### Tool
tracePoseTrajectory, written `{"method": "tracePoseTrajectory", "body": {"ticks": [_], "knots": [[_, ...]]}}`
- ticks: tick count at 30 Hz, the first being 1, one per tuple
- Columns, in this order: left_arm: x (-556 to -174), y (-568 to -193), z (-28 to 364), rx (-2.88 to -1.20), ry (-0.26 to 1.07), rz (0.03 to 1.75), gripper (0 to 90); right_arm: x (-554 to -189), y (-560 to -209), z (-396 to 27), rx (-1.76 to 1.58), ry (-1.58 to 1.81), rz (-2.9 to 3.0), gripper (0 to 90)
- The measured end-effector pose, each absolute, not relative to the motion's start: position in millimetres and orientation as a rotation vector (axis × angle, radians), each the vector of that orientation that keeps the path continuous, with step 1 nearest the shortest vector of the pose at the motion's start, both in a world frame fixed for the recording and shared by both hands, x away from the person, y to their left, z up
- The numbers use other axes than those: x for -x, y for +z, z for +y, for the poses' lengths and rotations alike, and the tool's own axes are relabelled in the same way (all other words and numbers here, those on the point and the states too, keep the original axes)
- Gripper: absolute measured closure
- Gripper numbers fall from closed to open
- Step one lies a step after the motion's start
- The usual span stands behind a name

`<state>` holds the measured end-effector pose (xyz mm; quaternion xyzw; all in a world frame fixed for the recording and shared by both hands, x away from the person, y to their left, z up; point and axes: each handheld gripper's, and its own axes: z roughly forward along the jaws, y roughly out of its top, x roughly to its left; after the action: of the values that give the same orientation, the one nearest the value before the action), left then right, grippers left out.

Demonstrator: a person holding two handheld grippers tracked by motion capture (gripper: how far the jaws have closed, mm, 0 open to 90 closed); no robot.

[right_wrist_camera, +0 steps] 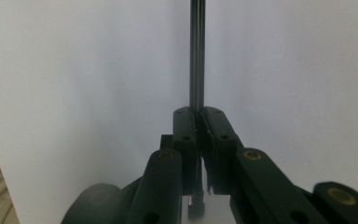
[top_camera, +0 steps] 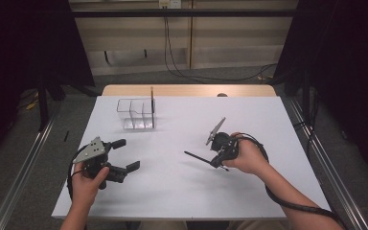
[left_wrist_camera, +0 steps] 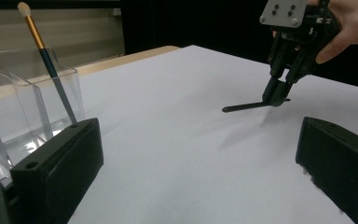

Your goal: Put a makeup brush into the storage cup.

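1. The left gripper (top_camera: 127, 155) is sitting on the white table (top_camera: 182, 191), jaws spread wide, gripping nothing.
2. A clear organizer (top_camera: 136, 114) is holding one upright brush (left_wrist_camera: 49, 65) (back left).
3. The right gripper (top_camera: 216, 162) is clamping a thin dark stick (top_camera: 196, 157), just above the table, right of center.

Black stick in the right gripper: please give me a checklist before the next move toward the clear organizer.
1. Right gripper shut on black stick: ok.
2. Stick lifted off the white table: cannot tell.
3. Clear organizer upright: ok.
4. Free compartment beside the brush: ok.
5. Left gripper open, holding nothing: ok.
6. Table between stick and organizer bare: ok.
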<state>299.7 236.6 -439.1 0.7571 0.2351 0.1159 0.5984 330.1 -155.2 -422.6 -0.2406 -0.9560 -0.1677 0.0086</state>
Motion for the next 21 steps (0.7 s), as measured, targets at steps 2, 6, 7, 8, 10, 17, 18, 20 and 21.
{"method": "tracePoseTrajectory", "body": {"ticks": [2, 6, 7, 8, 10, 17, 18, 20, 21], "knots": [[-300, -439, 236, -1.764, 0.267, 0.541, 0.7, -328, -423, -153, 0.748, -0.525, -2.979, 84.9], [-300, -439, 234, -1.773, 0.263, 0.536, 0.7, -325, -425, -147, 0.695, -0.524, -2.989, 84.9], [-300, -439, 234, -1.774, 0.26, 0.537, 0.7, -324, -424, -145, 0.687, -0.523, -2.99, 84.9], [-300, -439, 234, -1.775, 0.258, 0.536, 0.7, -323, -423, -143, 0.69, -0.529, -2.985, 84.9], [-299, -439, 233, -1.777, 0.256, 0.539, 0.8, -322, -422, -140, 0.666, -0.532, -2.99, 84.9], [-300, -437, 229, -1.793, 0.246, 0.528, 0.7, -319, -420, -134, 0.634, -0.544, -2.982, 84.9], [-300, -436, 229, -1.794, 0.238, 0.527, 0.7, -319, -420, -133, 0.628, -0.543, -2.985, 84.9], [-301, -435, 228, -1.801, 0.244, 0.521, 0.7, -319, -420, -133, 0.627, -0.54, -2.985, 84.9], [-301, -434, 227, -1.806, 0.241, 0.518, 0.7, -319, -420, -134, 0.62, -0.541, -2.987, 84.9]]}}
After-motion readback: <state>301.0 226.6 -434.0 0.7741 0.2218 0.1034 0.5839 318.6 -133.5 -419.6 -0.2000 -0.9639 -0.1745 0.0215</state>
